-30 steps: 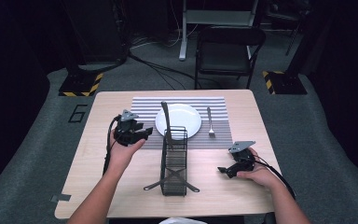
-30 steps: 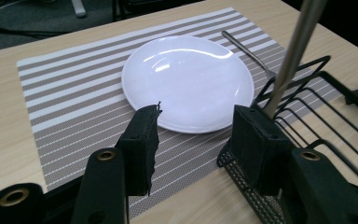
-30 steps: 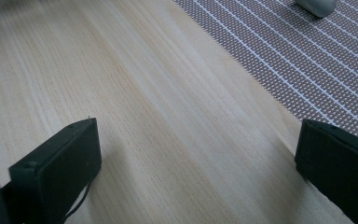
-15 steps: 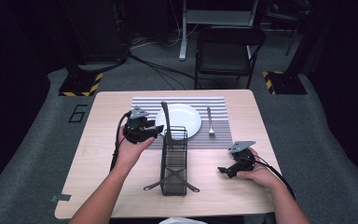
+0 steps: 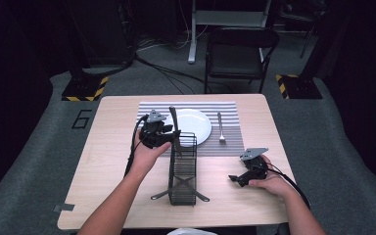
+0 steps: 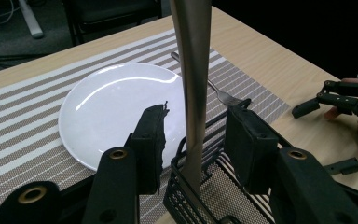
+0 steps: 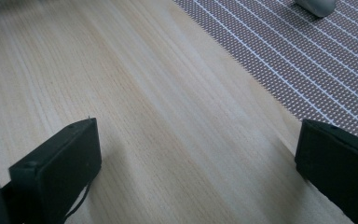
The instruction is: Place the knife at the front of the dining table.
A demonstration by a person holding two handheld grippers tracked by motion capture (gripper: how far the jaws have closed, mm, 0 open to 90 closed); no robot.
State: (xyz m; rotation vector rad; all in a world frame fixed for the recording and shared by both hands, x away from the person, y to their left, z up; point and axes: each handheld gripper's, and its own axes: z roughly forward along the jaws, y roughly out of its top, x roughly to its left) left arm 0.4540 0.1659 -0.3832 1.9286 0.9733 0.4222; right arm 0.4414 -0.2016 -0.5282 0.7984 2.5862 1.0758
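Note:
A black wire caddy [image 5: 182, 171] stands on the wooden table [image 5: 112, 161] in front of a white plate [image 5: 196, 125]. A long metal utensil [image 5: 174, 125] stands upright in its far end, the working end hidden inside. My left gripper [image 5: 171, 138] is at that utensil. In the left gripper view the left gripper [image 6: 196, 137] is open, its jaws on either side of the utensil handle [image 6: 193, 79], with small gaps showing. My right gripper [image 5: 233, 178] rests low on the table at the right. It stands wide open [image 7: 198, 158] over bare wood.
A fork [image 5: 221, 128] lies on the striped placemat [image 5: 240, 139] to the right of the plate. The placemat's corner [image 7: 307, 60] lies just ahead of the right gripper. A chair [image 5: 237, 54] and cables stand on the floor beyond the table's far edge.
My left gripper has moved right, from beside the plate to the upright utensil, and its jaws now straddle the handle. The right gripper has stayed put.

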